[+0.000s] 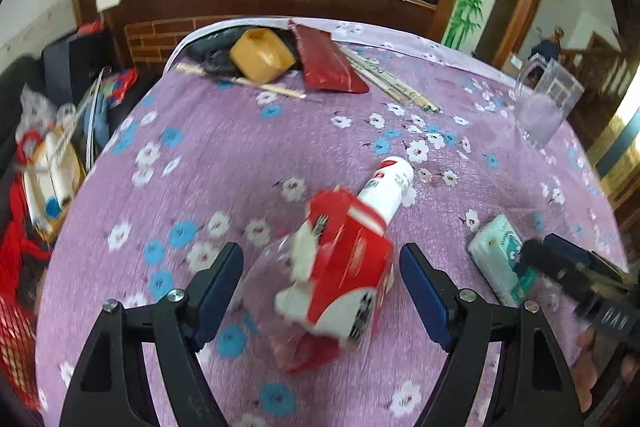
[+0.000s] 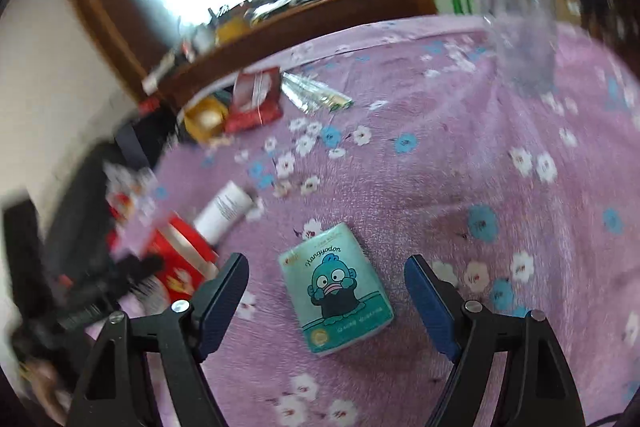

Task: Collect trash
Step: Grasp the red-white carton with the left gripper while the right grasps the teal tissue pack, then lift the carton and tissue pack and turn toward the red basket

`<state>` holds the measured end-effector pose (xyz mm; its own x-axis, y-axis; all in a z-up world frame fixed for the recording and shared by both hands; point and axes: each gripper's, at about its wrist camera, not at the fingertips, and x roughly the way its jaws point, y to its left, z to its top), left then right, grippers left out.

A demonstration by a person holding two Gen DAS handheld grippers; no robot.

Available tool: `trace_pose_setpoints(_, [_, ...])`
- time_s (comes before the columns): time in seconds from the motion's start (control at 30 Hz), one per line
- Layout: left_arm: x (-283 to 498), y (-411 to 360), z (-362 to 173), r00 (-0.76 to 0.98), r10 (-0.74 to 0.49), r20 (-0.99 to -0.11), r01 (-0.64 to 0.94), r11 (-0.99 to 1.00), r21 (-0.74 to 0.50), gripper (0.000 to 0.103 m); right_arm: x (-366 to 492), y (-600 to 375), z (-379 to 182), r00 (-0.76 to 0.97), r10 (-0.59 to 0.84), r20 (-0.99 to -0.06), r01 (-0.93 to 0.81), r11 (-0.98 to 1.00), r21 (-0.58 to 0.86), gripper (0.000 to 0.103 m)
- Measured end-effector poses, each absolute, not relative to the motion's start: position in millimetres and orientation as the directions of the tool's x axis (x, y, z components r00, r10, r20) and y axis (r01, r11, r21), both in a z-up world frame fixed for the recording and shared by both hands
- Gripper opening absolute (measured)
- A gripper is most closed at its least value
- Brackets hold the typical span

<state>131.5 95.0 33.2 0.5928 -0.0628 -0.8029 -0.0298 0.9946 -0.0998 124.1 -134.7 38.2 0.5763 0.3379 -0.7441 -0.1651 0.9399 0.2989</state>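
A crumpled red and white carton (image 1: 340,267) lies on the purple flowered tablecloth (image 1: 224,155), between the wide fingers of my left gripper (image 1: 322,267), which stands open and does not touch it. A white tube (image 1: 386,189) lies just beyond the carton. A teal tissue pack with a cartoon fish (image 2: 338,287) lies flat between the open fingers of my right gripper (image 2: 326,281), apart from both pads. The same tissue pack (image 1: 500,255) shows in the left wrist view, with the right gripper's tip beside it. The red carton (image 2: 180,259) and white tube (image 2: 226,209) appear left in the right wrist view.
At the table's far side lie a yellow box (image 1: 262,55), a dark red packet (image 1: 328,61) and wrapped chopsticks (image 1: 390,83). A clear plastic jug (image 1: 548,101) stands far right. Bags and clutter (image 1: 48,163) fill the space left of the table. A wooden cabinet (image 1: 260,3) stands behind.
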Motion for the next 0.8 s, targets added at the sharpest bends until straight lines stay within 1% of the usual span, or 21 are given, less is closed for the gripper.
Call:
trace_pose_setpoints(0.07, [139,86,30,0.589,-0.025,-0.808,-0.01,0.999,-0.039,0.081,127,-128,29,0.561,0.305,-0.769,-0.165,0.952,0.258,0.083])
trace_pose_setpoints(0.1, [142,83,29,0.588,0.001,-0.809,-0.009,1.0,-0.005,0.078,128,-127,24,0.552,0.301,-0.777,-0.16,0.953,0.256,0.083])
trace_pose_setpoints(0.13, [143,82,28,0.59,0.013,-0.808,-0.007,1.0,0.012,0.073,129,-126,19,0.535,0.302,-0.789,-0.161,0.953,0.256,0.083])
trace_pose_setpoints(0.17, [143,81,28,0.59,0.016,-0.808,-0.003,1.0,0.018,0.058,129,-124,14,0.525,0.304,-0.795,-0.169,0.953,0.253,0.083])
trace_pose_setpoints(0.23, [139,81,32,0.599,0.001,-0.801,0.001,1.0,0.002,0.056,127,-120,11,0.519,0.282,-0.807,-0.171,0.959,0.225,0.083])
trace_pose_setpoints(0.27, [135,80,36,0.617,-0.007,-0.787,0.005,1.0,-0.005,0.05,125,-117,11,0.524,0.261,-0.811,-0.168,0.965,0.202,0.081])
trace_pose_setpoints(0.3, [131,79,40,0.626,-0.004,-0.78,0.008,1.0,0.001,0.047,125,-114,10,0.527,0.242,-0.815,-0.17,0.969,0.178,0.073])
trace_pose_setpoints(0.33, [128,78,43,0.632,-0.003,-0.775,0.01,1.0,0.005,0.046,124,-112,10,0.529,0.23,-0.817,-0.17,0.972,0.163,0.069])
trace_pose_setpoints(0.37, [125,76,48,0.642,-0.012,-0.767,0.017,1.0,-0.002,0.045,123,-111,10,0.536,0.204,-0.819,-0.161,0.977,0.138,0.061])
trace_pose_setpoints(0.43, [120,73,55,0.662,-0.018,-0.75,0.026,1.0,0.0,0.042,123,-112,10,0.539,0.194,-0.82,-0.156,0.979,0.129,0.058])
trace_pose_setpoints(0.5, [114,70,61,0.676,-0.014,-0.737,0.028,1.0,0.007,0.041,124,-115,11,0.545,0.184,-0.818,-0.143,0.982,0.125,0.048])
trace_pose_setpoints(0.57, [108,70,68,0.689,-0.029,-0.724,0.026,1.0,-0.015,0.04,124,-120,12,0.545,0.199,-0.814,-0.129,0.98,0.153,0.043])
trace_pose_setpoints(0.67, [96,71,79,0.707,-0.056,-0.705,0.029,0.998,-0.051,0.04,122,-132,19,0.563,0.219,-0.797,-0.099,0.975,0.198,0.04])
trace_pose_setpoints(0.8, [78,75,93,0.717,-0.122,-0.687,0.039,0.99,-0.135,0.04,118,-147,32,0.606,0.262,-0.751,-0.073,0.958,0.276,0.04])
